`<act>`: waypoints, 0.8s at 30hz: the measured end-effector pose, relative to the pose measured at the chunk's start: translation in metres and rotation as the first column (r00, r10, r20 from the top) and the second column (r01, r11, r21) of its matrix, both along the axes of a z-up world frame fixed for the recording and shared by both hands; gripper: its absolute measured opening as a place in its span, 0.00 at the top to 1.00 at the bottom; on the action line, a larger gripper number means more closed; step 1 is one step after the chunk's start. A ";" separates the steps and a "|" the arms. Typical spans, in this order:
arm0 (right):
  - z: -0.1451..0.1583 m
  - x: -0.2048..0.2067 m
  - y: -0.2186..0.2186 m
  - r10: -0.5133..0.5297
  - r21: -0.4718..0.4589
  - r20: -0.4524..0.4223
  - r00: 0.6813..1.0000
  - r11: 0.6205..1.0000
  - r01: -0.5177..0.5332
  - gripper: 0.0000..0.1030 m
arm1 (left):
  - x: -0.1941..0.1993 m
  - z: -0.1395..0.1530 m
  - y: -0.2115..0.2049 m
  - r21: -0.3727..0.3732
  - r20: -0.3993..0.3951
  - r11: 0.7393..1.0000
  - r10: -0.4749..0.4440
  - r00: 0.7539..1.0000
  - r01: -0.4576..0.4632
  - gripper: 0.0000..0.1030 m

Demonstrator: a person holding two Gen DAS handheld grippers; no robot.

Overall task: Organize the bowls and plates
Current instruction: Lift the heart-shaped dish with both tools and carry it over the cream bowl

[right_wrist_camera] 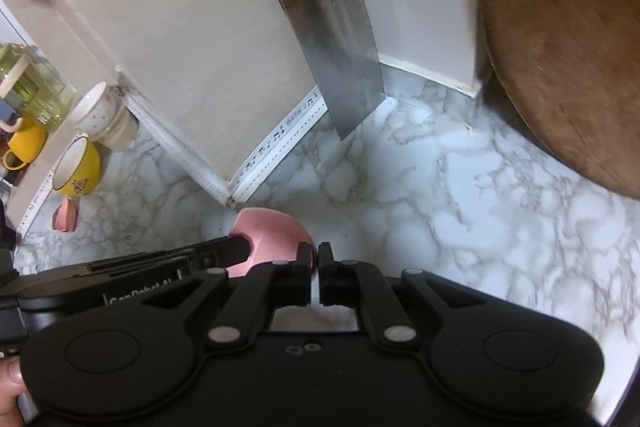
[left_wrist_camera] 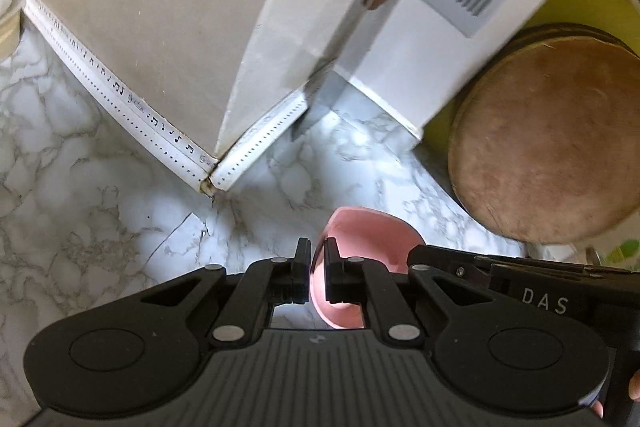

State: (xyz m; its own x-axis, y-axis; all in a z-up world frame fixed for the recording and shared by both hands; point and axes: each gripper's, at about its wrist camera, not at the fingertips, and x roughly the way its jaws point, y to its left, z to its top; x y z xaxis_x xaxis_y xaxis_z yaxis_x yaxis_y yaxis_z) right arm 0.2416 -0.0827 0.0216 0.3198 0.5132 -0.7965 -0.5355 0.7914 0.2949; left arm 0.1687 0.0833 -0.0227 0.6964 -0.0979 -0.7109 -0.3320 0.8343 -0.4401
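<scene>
Right wrist: pink bowl (right_wrist_camera: 276, 239), contents hidden

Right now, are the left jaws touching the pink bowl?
Touching. The left wrist view shows the left gripper shut on the pink bowl, its rim pinched between the jaws.

The right tongs (right_wrist_camera: 315, 259) are pinched on the rim of a pink bowl (right_wrist_camera: 268, 233) above the marble counter (right_wrist_camera: 460, 195), and the left tongs (right_wrist_camera: 236, 247) grip its other side. A cleaver (right_wrist_camera: 344, 67) leans in the corner, beside a round wooden board (right_wrist_camera: 568, 47). A yellow mug (right_wrist_camera: 78, 167) sits at left.
</scene>
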 end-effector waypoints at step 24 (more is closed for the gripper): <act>-0.021 -0.098 -0.045 -0.097 0.005 -0.051 0.994 0.995 0.097 0.96 | -0.078 -0.008 -0.049 0.053 -0.057 0.987 -0.148 0.987 0.151 0.94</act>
